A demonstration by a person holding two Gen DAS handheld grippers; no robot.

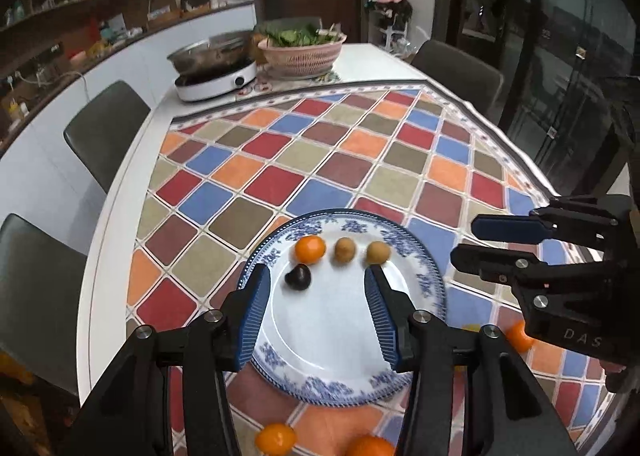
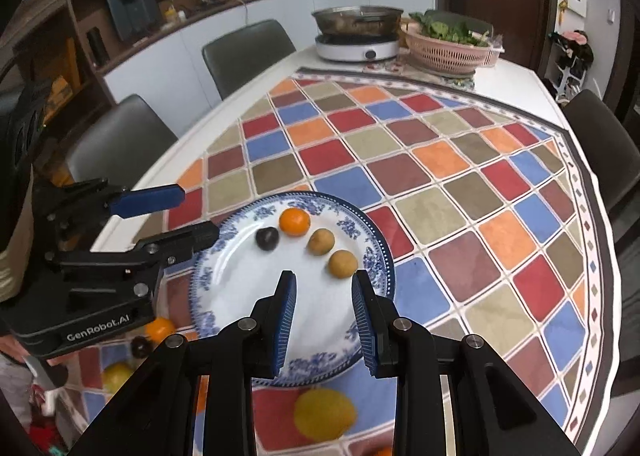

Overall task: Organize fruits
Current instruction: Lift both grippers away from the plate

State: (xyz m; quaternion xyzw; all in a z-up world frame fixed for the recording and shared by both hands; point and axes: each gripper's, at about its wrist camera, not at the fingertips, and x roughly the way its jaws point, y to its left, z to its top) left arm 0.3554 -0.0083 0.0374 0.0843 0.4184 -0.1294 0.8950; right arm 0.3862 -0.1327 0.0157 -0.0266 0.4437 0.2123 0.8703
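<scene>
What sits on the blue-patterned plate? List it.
On the plate: one orange, one dark fruit and two brownish fruits. Gripper fingers cover its near part.

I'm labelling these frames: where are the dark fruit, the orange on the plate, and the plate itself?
dark fruit [image 2: 267,238], right wrist view, middle of its top.
orange [image 2: 295,221], right wrist view, centre of the peel.
plate [image 1: 276,252], left wrist view, blue-patterned rim, far left.

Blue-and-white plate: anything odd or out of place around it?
Nothing spilled or damaged. The blue-and-white patterned plate sits flat, holding an orange mandarin, a dark round fruit and two tan round fruits. Several fruits lie loose on the checked tablecloth, including a yellow one.
</scene>
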